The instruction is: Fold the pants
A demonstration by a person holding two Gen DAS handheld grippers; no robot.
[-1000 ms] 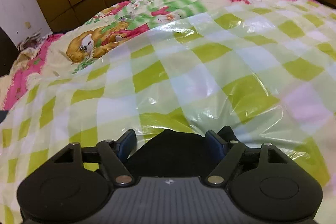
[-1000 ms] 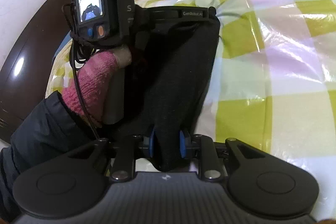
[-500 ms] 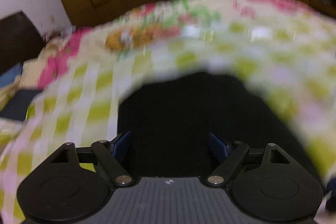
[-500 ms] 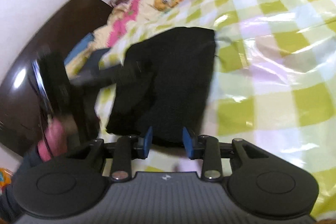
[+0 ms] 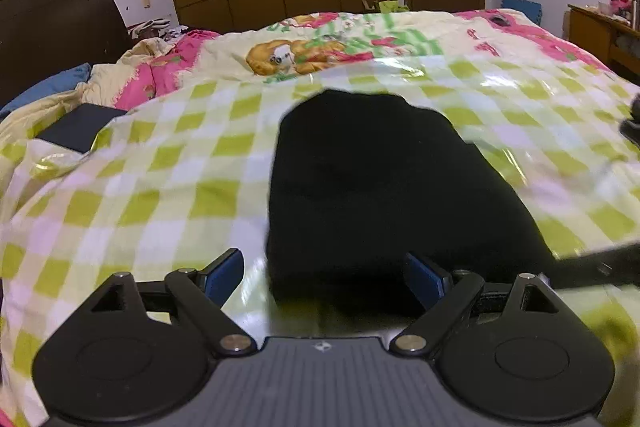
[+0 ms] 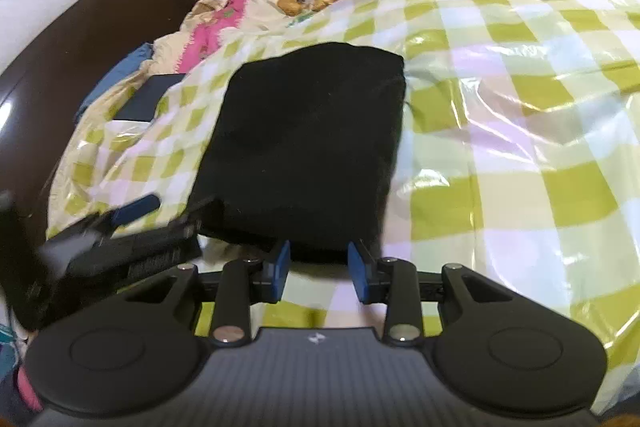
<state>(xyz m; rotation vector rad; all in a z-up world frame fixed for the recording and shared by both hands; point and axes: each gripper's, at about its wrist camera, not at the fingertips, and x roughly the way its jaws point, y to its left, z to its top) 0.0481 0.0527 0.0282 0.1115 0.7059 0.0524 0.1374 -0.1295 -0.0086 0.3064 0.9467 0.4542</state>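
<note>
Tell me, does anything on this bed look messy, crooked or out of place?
Nothing much stands out. The black pants lie folded in a fairly neat block on the checked plastic sheet, which is shiny and wrinkled. Neither claw holds them: the left claw is opening, and the right claw is open too.

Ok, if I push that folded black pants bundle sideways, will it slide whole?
Probably it slides: the pants lie on a glossy plastic sheet. Being soft layered cloth, the top fold may shift or bunch first. The sheet already wrinkles, so it might drag along too.
</note>
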